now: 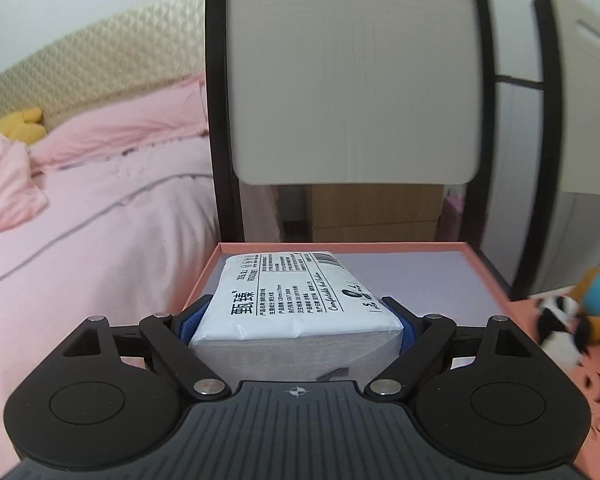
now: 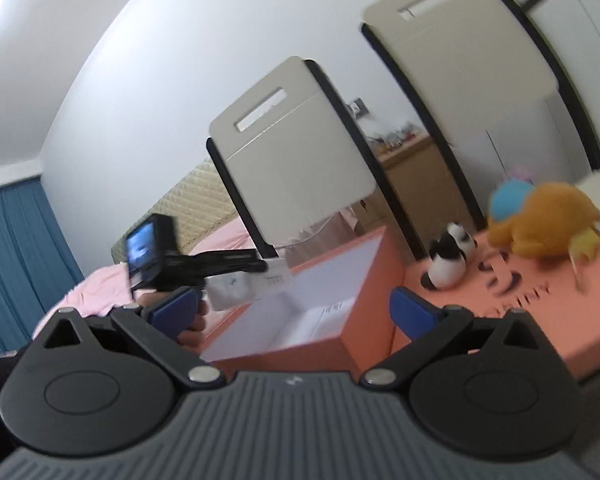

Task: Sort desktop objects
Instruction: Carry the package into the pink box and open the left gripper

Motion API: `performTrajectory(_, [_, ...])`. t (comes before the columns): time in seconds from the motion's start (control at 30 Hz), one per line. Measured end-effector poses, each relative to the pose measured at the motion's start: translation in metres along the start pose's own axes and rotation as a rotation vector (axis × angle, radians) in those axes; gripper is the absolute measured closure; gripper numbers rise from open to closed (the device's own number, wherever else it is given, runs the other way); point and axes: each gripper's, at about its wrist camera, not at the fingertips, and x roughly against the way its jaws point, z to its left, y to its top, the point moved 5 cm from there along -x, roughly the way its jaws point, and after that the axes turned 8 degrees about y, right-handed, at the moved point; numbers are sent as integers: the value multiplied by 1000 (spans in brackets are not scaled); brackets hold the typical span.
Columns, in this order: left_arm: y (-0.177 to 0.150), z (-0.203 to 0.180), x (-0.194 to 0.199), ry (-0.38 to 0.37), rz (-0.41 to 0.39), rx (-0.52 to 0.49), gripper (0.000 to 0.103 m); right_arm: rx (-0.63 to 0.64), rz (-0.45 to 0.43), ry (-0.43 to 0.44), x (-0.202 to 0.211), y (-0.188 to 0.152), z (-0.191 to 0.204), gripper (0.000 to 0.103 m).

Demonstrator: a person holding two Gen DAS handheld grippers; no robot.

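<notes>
My left gripper (image 1: 296, 322) is clamping a white tissue pack (image 1: 296, 292), holding it over the near edge of the open salmon box (image 1: 486, 276). My right gripper (image 2: 296, 310) is hanging spread wide, gripping nothing. The box is sitting on a salmon surface (image 2: 520, 320) beside a panda toy (image 2: 448, 256) and an orange plush (image 2: 548, 220). Beige chair backs (image 1: 352, 72) and a pink bed (image 1: 100, 208) are standing beyond.

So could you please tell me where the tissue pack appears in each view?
Left wrist: tissue pack at lower centre, clamped in the left hand-held gripper.
Right wrist: tissue pack at centre-left, over the box.
Shared landmark: orange box.
</notes>
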Motion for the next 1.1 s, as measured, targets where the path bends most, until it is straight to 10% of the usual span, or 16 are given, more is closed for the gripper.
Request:
performTrajectory(0.63, [-30, -5, -90, -118, 344, -58, 9, 10, 76, -5, -49, -13, 15, 0])
performTrajectory(0.9, [2, 7, 39, -190, 59, -12, 6, 103, 60, -92, -56, -18, 24, 0])
performTrajectory(1.1, [-38, 42, 166, -150, -74, 72, 2, 199, 36, -163, -62, -18, 28, 0])
